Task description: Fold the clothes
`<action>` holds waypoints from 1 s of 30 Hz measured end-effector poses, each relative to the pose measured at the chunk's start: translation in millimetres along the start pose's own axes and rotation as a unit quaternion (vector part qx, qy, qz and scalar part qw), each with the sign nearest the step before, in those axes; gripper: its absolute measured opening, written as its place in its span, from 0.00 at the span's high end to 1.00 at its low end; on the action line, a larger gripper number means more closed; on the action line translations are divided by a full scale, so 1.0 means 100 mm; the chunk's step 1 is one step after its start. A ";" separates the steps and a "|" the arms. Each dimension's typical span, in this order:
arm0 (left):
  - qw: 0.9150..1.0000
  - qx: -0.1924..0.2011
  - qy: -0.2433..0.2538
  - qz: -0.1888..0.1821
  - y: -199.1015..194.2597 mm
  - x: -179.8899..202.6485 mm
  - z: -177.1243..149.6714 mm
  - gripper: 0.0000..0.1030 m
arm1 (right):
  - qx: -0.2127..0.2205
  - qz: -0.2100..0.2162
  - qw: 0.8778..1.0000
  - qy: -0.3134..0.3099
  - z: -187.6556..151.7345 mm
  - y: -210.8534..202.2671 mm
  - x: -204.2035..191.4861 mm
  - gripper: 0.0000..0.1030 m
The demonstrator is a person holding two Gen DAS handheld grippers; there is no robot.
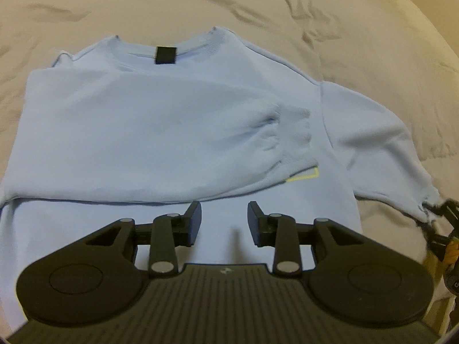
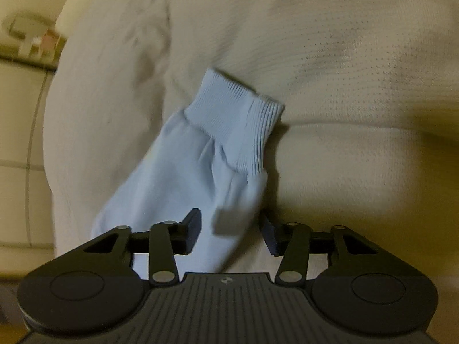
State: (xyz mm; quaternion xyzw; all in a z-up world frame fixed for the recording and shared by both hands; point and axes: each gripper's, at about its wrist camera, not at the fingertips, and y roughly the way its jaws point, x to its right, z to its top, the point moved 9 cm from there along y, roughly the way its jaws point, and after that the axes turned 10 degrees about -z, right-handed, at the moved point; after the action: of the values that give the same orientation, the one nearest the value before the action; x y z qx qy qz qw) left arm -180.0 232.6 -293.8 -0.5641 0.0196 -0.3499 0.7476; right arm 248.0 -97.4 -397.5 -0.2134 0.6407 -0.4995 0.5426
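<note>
— Right, report: where does the sweatshirt (image 1: 160, 132) lie?

— Flat on the bedcover (image 1: 200, 3), collar away from me. One sleeve is laid across the chest, its cuff ending near a small yellow mark (image 1: 304, 177). The other sleeve (image 1: 381, 154) runs out to the side, off the body panel.

— And your tools?

— My left gripper (image 1: 224, 221) hangs above the lower body panel, fingers spread, nothing between them. My right gripper (image 2: 228, 230) is at the end of that outstretched sleeve: its fingers stand apart with the sleeve cloth lying between them. I see no pinch on the cloth, though blur there leaves some doubt.

— How will the garment handle?

— I judge it soft, light and limp, a thick knit that will sag from any single hold and drag its folds along. It is not fragile or slippery. The ribbed cuff (image 2: 235, 120) is the firmest part, so I would grip just behind it, where the fabric gathers.

— What does each view give you?

— My left view shows the whole layout: collar, crossed sleeve, and the right tool only as a dark sliver at the edge. My right view shows the cuff's ribbing and the cloth between the fingers, plus a pillow-like mound (image 2: 330, 66) behind, but none of the body.
</note>
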 end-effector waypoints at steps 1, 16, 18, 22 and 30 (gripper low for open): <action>1.000 0.003 -0.004 0.003 -0.04 -0.03 0.01 0.71 | 0.006 -0.006 1.000 -0.009 0.03 -0.01 -0.04 0.91; 0.989 0.056 -0.133 0.018 -0.71 -1.03 -0.17 0.71 | 0.065 0.180 0.754 -0.628 -3.15 -1.06 -2.70 0.74; 0.988 0.056 -0.145 0.013 -0.72 -1.12 -0.20 0.71 | 0.025 0.172 0.715 -0.677 -3.72 -0.97 -2.59 0.27; 0.987 0.050 -0.154 -0.005 -0.64 -1.16 -0.20 0.68 | -0.044 0.087 0.667 -0.739 -4.10 -0.57 -2.04 0.31; 0.987 0.047 -0.143 -0.050 -0.20 -1.08 0.13 0.58 | -0.062 -0.056 0.751 -0.655 -3.26 -0.17 -1.47 0.30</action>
State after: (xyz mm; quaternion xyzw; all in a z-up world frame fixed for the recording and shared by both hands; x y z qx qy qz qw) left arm -266.0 299.4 -311.2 -0.5733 -0.1323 -0.3032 0.7496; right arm -5.3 148.5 -340.7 -0.5570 0.1447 -0.2253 0.7862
